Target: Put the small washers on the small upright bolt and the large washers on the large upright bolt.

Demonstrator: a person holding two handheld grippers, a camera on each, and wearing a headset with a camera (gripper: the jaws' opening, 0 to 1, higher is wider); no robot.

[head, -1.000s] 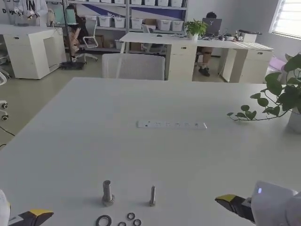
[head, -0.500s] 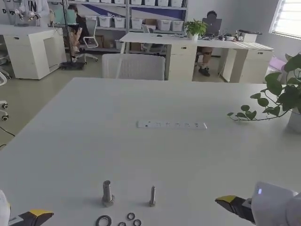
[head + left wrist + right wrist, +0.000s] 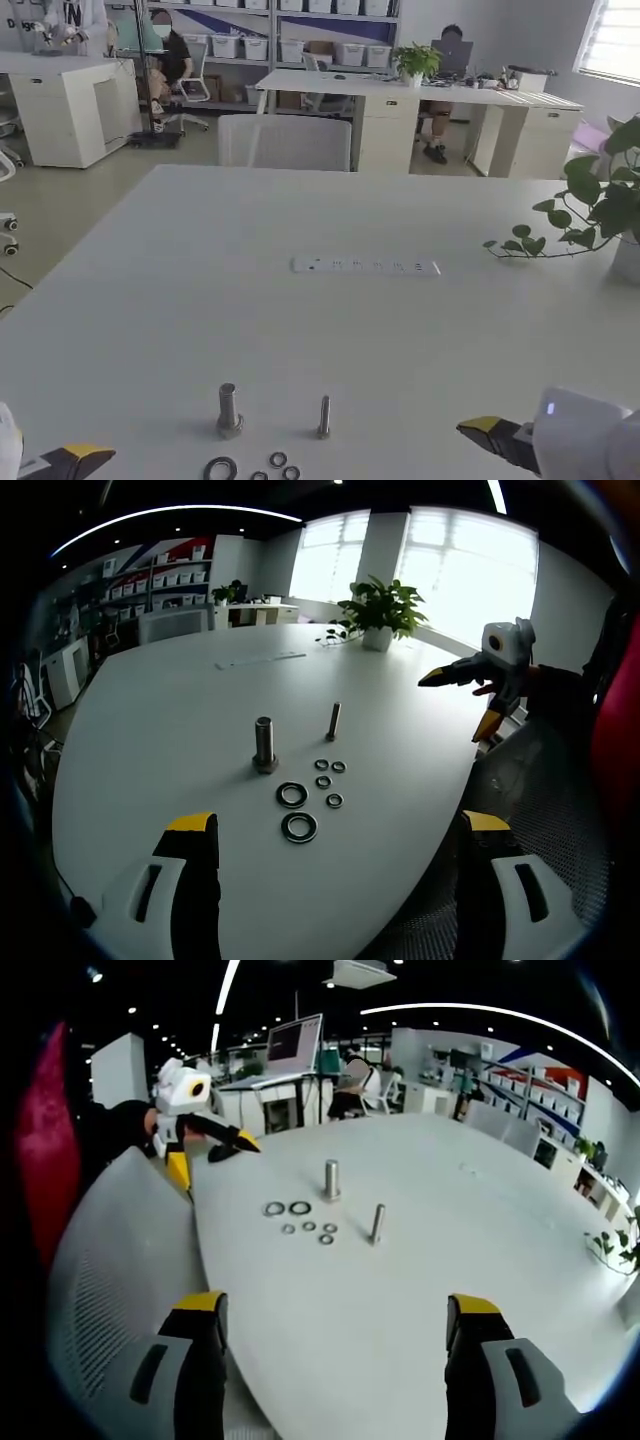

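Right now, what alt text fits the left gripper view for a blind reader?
A large bolt and a small bolt stand upright on a white table, with two large washers and four small washers lying loose in front of them. The left claw is open at the bottom; the right claw, also open, shows at the right.

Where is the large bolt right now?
In the head view the large bolt stands upright left of the small bolt, behind the loose washers.

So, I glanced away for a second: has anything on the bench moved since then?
Nothing visibly changed on the bench. The left gripper and right gripper stay open and empty; the washers still lie loose beside the large bolt and small bolt.
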